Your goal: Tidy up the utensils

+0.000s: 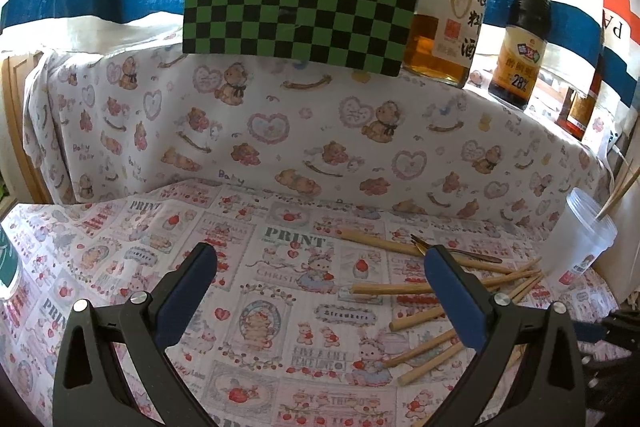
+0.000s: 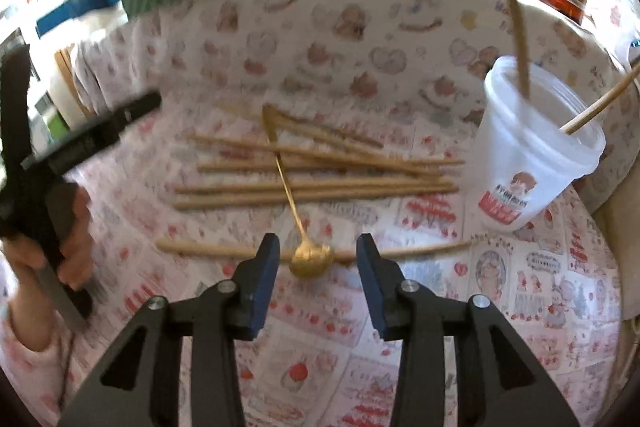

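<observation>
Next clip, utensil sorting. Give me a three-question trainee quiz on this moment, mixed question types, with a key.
1. True or false: the white plastic cup already holds chopsticks.
2. Multiple choice: what lies on the cloth between the fingers of the right hand-held gripper?
A. a pair of scissors
B. the bowl of a gold spoon
C. a bottle cap
3. Fill in: the left hand-held gripper is ____ and holds nothing.

Key: 1 true, two sticks stand in it. 2 B; the pads are apart and not touching the spoon, which lies across a loose chopstick. 3 open.
</observation>
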Demonstrator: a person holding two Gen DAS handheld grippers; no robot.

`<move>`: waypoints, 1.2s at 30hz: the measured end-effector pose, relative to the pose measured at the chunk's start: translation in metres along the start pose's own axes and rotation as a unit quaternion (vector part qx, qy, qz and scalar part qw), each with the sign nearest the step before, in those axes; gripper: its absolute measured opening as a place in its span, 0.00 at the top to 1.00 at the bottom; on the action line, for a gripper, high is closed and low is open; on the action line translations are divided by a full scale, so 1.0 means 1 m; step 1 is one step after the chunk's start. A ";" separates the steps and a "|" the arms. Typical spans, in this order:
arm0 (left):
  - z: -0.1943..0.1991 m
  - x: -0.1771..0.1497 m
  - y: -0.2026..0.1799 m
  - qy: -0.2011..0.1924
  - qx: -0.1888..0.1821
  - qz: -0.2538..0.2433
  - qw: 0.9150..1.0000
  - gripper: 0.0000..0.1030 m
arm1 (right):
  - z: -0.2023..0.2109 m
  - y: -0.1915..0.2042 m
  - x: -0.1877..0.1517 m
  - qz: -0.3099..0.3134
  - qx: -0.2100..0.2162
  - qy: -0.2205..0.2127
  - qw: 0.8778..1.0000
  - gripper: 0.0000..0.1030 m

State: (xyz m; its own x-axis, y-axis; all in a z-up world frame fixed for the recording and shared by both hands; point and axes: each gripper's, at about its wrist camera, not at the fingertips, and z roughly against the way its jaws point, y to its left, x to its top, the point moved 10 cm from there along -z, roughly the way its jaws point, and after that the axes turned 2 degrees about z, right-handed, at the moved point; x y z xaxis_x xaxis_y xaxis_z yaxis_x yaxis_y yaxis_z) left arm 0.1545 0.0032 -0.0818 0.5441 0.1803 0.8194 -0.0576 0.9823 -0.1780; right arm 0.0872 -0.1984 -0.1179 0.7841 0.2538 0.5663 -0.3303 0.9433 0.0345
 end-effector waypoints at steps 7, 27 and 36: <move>-0.001 0.000 0.000 0.002 0.001 0.003 1.000 0.00 | -0.009 0.003 -0.010 -0.017 0.009 0.020 1.000 0.83; -0.006 -0.002 0.014 0.016 0.001 0.036 0.999 0.00 | 0.033 -0.055 0.021 -0.101 -0.071 -0.090 0.988 0.98; -0.005 -0.003 0.009 0.013 0.002 0.018 1.000 0.00 | 0.002 -0.016 0.004 -0.018 -0.019 -0.005 1.000 0.79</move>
State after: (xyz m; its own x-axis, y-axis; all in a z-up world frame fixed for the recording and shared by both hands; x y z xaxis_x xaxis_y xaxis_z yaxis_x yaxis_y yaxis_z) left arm 0.1568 0.0110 -0.0882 0.5636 0.2136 0.7980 -0.0810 0.9756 -0.2040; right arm 0.0947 -0.2123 -0.1145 0.7895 0.2176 0.5739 -0.2812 0.9594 0.0232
